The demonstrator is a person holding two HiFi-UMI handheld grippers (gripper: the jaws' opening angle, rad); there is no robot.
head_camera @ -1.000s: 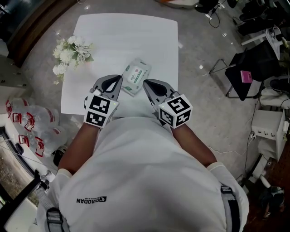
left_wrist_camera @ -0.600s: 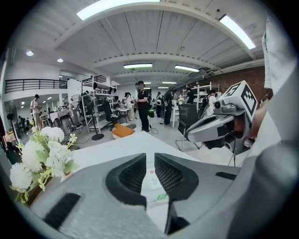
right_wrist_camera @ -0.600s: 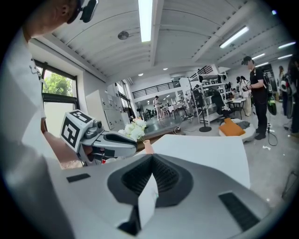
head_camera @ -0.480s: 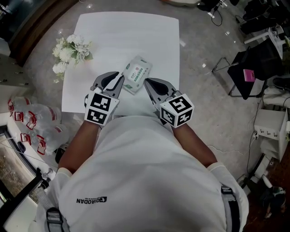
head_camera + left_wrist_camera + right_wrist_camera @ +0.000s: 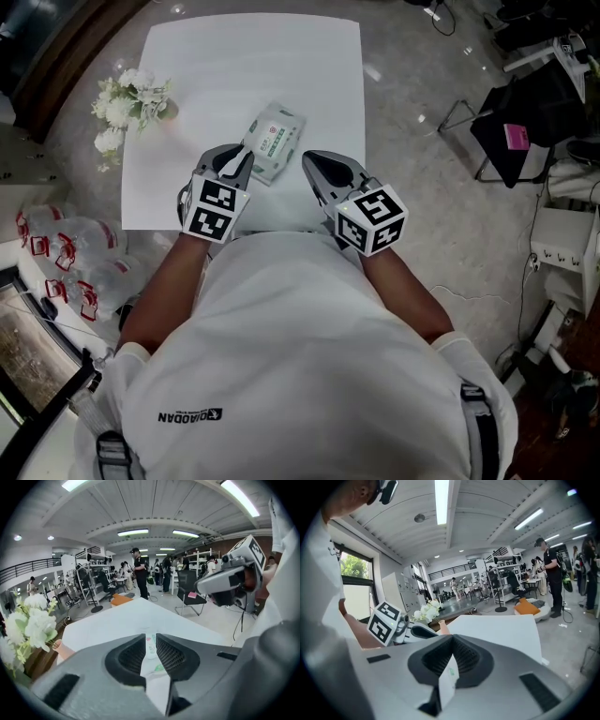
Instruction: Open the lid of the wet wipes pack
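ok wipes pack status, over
Left hand-held gripper just opened, then closed slightly; wipes pack in its gap, ungripped, looks unopened. Right hand-held gripper shut beside it. No obstruction.

A white table stood on the grey speckled floor. One wet wipes pack lay flat on it, askew, toward the near edge. White flowers sat at its left edge; whether on it, I couldn't tell.

The one word you can read is QIAODAN, printed in dark letters beside a small logo on your white shirt, at its near left. The wet wipes pack on the worktop carries a green label with a red mark, but its print is too small to read.
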